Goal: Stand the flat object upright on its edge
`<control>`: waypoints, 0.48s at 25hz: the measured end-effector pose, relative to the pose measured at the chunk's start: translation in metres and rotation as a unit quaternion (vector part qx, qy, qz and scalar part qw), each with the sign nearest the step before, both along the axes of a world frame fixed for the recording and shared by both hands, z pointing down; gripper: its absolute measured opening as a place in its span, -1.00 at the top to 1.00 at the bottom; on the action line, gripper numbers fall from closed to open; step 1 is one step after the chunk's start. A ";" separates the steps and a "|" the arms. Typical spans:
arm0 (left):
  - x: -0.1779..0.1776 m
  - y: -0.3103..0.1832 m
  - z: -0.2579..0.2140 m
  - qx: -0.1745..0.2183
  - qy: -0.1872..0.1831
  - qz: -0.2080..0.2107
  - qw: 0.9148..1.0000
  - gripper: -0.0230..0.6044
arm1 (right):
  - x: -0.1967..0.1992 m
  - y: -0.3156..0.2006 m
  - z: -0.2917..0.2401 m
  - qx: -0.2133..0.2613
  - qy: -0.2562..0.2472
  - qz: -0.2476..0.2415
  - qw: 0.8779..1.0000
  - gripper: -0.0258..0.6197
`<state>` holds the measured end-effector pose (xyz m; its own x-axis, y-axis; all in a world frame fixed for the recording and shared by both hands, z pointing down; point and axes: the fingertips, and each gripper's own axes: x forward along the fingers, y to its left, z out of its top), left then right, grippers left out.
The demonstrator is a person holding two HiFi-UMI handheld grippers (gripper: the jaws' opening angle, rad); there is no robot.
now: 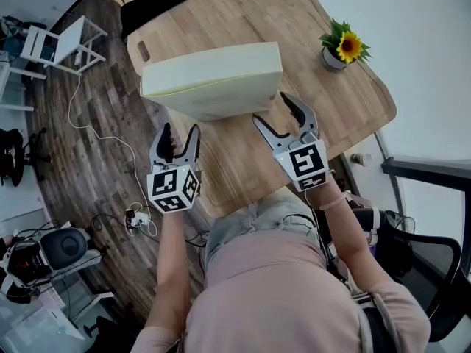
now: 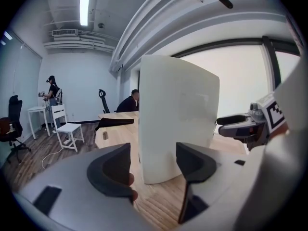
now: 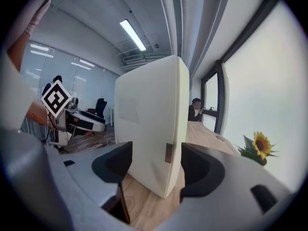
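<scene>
Both tongs gape wide and hold nothing. The left tongs (image 1: 180, 132) and right tongs (image 1: 274, 110) sit just short of the cream panel (image 1: 213, 79) at their 12 o'clock. It stands upright on its edge on the desk (image 1: 346, 101), apparently unsupported. The standing looks done. Next, both should draw straight back toward 6 o'clock without nudging it.

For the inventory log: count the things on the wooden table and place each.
3: cream flat object upright in the middle; potted sunflower near the right edge; black flat item at the far left end. The cream flat object may hide others.
</scene>
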<state>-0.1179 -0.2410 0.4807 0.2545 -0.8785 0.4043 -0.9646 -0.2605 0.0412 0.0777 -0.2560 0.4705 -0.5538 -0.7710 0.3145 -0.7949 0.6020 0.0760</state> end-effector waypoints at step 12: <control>0.013 0.018 -0.005 0.000 -0.001 -0.002 1.000 0.31 | 0.000 0.018 0.003 -0.002 -0.014 -0.009 1.000 0.16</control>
<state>-0.1053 -0.2234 0.4759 0.2505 -0.8791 0.4054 -0.9656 -0.2572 0.0390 0.0779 -0.2376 0.4739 -0.5768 -0.7595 0.3008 -0.7854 0.6169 0.0515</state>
